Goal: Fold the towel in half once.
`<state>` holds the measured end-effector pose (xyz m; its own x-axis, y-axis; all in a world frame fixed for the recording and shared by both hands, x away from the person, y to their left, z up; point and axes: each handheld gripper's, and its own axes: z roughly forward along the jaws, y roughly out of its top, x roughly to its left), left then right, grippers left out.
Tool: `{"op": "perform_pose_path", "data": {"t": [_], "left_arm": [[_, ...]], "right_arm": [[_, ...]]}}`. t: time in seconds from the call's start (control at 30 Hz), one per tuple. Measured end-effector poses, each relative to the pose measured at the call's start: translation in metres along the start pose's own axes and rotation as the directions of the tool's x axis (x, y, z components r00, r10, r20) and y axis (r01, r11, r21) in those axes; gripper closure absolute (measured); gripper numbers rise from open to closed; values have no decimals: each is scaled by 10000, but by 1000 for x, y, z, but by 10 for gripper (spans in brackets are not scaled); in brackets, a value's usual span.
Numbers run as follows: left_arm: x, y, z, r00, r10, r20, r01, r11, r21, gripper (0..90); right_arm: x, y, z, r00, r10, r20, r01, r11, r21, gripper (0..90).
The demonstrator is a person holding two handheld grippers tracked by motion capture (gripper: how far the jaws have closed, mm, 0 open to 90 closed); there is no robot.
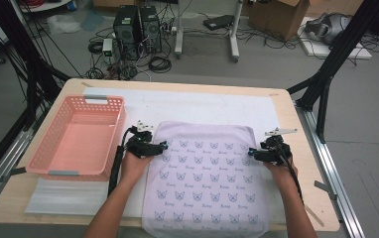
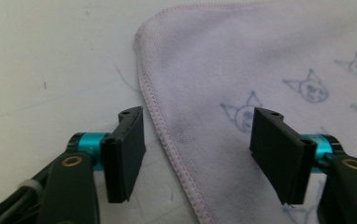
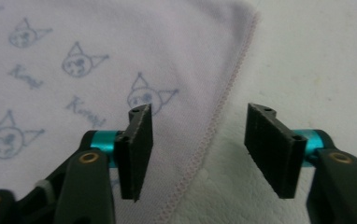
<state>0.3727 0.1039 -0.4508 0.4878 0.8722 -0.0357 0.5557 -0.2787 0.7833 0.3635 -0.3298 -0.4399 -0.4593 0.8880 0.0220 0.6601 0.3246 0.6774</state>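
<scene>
The lilac cat-print towel (image 1: 205,178) lies flat on the desk (image 1: 306,198), right of the pink basket (image 1: 78,134). Left tongs (image 1: 163,146) and right tongs (image 1: 251,151), both released, straddle its side hems. Next, probably, clench on both edges.

1. The towel (image 1: 205,173) is soft lilac cloth, matt and finely napped, with a stitched hem.
2. The basket (image 1: 58,163) is smooth pink plastic lattice.
3. The surface (image 1: 306,198) is pale wood under a matt white foam sheet (image 1: 202,106).
4. The fingers (image 2: 279,154) are matt black plastic.
</scene>
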Motion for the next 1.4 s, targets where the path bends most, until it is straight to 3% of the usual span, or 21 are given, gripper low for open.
{"op": "perform_pose_path", "data": {"t": [0.03, 0.13, 0.23, 0.33, 0.37, 0.43, 0.6, 0.63, 0.73, 0.87, 0.93, 1.03, 1.17, 1.27, 1.4], "left_arm": [[-1, 0, -1, 9994, 326, 150, -325, 9995, -39, 438], [-6, 0, -1, 9943, 889, 585, -887, 9960, -61, 714], [-6, 0, 0, 9962, 320, 805, -318, 9995, -28, 838], [2, 0, 0, 9897, -763, 1214, 765, 9971, 26, 863], [3, 0, 0, 9882, -970, 1183, 977, 9952, 0, 868], [5, 1, 0, 9916, -982, 839, 993, 9950, -101, 870], [10, 13, -3, 9895, -1326, 580, 1363, 9885, -659, 871], [11, 17, -4, 9880, -1455, 525, 1501, 9839, -969, 871], [17, 30, -3, 9871, -1545, 422, 1578, 9832, -915, 871], [25, 44, 0, 9810, -1908, 350, 1939, 9701, -1457, 871], [27, 43, 0, 9726, -2267, 514, 2321, 9595, -1599, 870], [27, 39, -1, 9806, -1845, 659, 1916, 9733, -1262, 869], [24, 35, -8, 9806, -1673, 1026, 1787, 9772, -1145, 869], [20, 31, -14, 9875, -1196, 1029, 1295, 9870, -954, 867], [17, 28, -24, 9880, -997, 1178, 1100, 9903, -848, 866]], "right_arm": [[1, 0, 0, 9999, -94, 84, 94, 10000, 7, 459], [6, 3, 0, 9992, -410, -16, 410, 9991, 105, 630], [10, 6, 1, 9990, -394, -209, 399, 9989, 256, 799], [9, 8, 1, 9992, -77, -380, 92, 9992, 387, 862], [7, 8, 2, 9989, 79, -469, -61, 9993, 371, 868], [3, 9, 3, 9993, 207, -304, -199, 9995, 242, 873], [-3, 15, 7, 9993, 362, 75, -362, 9993, -68, 878], [-4, 18, 7, 9991, 398, 161, -395, 9990, -206, 879], [-10, 28, 8, 9978, 622, 215, -609, 9966, -554, 879], [-20, 43, 5, 9954, 928, 249, -887, 9869, -1347, 878], [-22, 50, 3, 9940, 1092, 59, -1069, 9812, -1607, 878], [-23, 50, 0, 9937, 1107, -157, -1117, 9816, -1547, 877], [-23, 41, -3, 9937, 998, -519, -1059, 9856, -1316, 875], [-21, 36, -8, 9927, 985, -690, -1073, 9846, -1382, 875], [-17, 30, -19, 9923, 845, -904, -967, 9853, -1411, 874]]}}
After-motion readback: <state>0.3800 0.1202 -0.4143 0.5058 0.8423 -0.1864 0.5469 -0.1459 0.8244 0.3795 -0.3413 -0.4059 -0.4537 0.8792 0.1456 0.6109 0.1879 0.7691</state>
